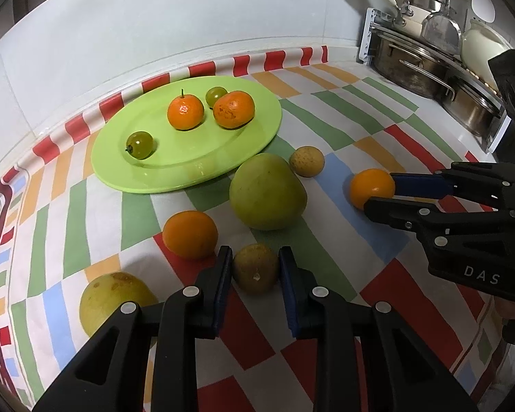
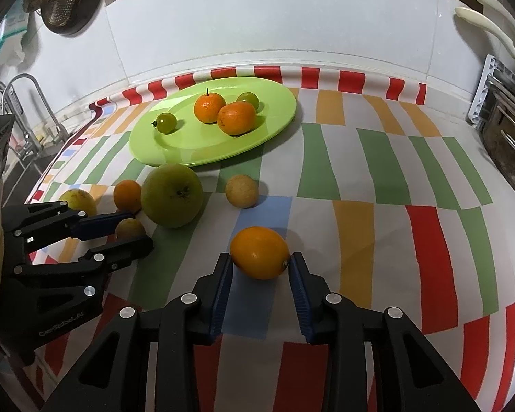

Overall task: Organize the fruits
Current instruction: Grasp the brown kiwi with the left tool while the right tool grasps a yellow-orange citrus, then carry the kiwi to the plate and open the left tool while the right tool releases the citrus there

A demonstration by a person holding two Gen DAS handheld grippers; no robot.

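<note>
A green plate [image 1: 223, 158] [image 2: 274, 127] at the back of the cloth holds two oranges and two small green fruits. My left gripper [image 1: 255, 267] [image 2: 134, 230] has its fingers on both sides of a small brown-green fruit [image 1: 255, 267] [image 2: 129, 228] on the cloth. My right gripper [image 2: 260, 264] [image 1: 377, 192] has its pads against both sides of an orange [image 2: 259, 252] [image 1: 370, 187] lying on the cloth. A large green fruit [image 1: 267, 192] [image 2: 171, 195], another orange [image 1: 190, 234] [image 2: 127, 195], a tan fruit [image 1: 306, 161] [image 2: 242, 191] and a yellow-green fruit [image 1: 113, 300] [image 2: 78, 201] lie loose.
The striped cloth [image 2: 377, 178] covers the counter up to the white tiled wall. Steel pots on a rack [image 1: 429, 68] stand at the back right. A sink with a tap [image 2: 27, 130] is at the left.
</note>
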